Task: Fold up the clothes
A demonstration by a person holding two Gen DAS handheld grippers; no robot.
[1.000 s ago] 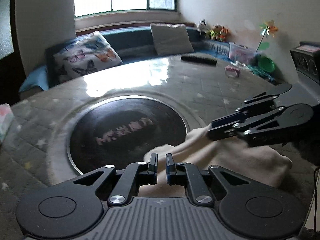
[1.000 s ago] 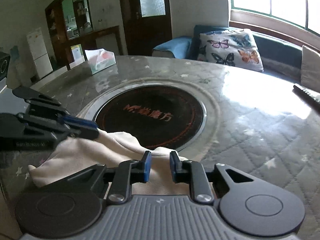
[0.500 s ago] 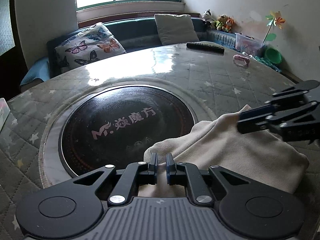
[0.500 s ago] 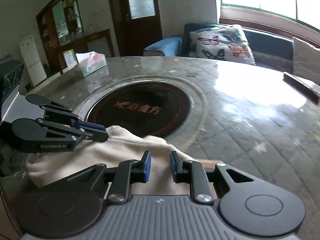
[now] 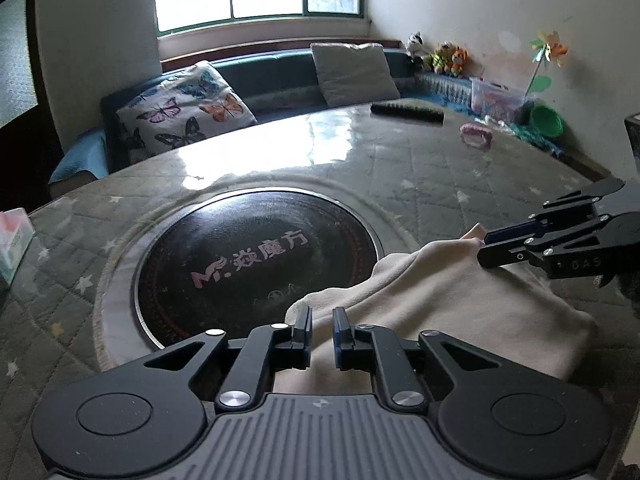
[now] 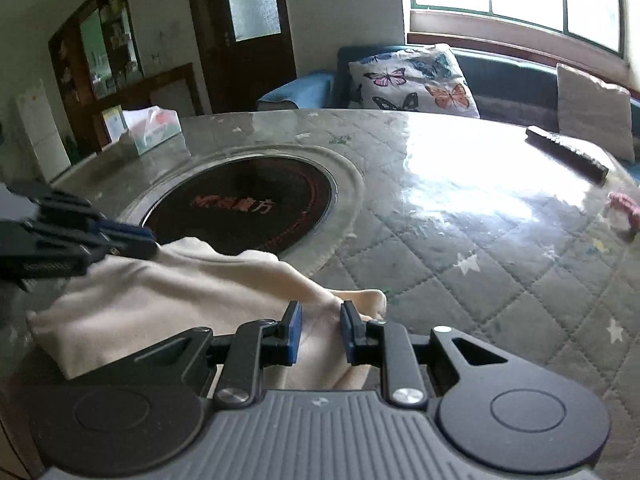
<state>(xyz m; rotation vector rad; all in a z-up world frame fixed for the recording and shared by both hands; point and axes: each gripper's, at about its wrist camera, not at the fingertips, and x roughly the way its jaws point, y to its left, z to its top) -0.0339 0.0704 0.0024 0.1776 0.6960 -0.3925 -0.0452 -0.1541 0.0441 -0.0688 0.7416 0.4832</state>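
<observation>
You were setting down a fold: the cream cloth lay on the near side of the table, beside the round black cooktop. Your right gripper had its jaws pinched on a corner. Your left gripper had jaws that had just been opening, with the cloth's edge between them. I could not tell if they gripped it. Next, I think, you needed to let go gently.

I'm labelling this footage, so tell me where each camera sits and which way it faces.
Left wrist: on the left gripper, looking down across the cream garment toward the window sofa; right gripper enters right.
Right wrist: on the right gripper, facing the door and cabinet; left gripper enters left.
Shared: garment, round black hotplate, butterfly cushion, remote, tissue box.
</observation>
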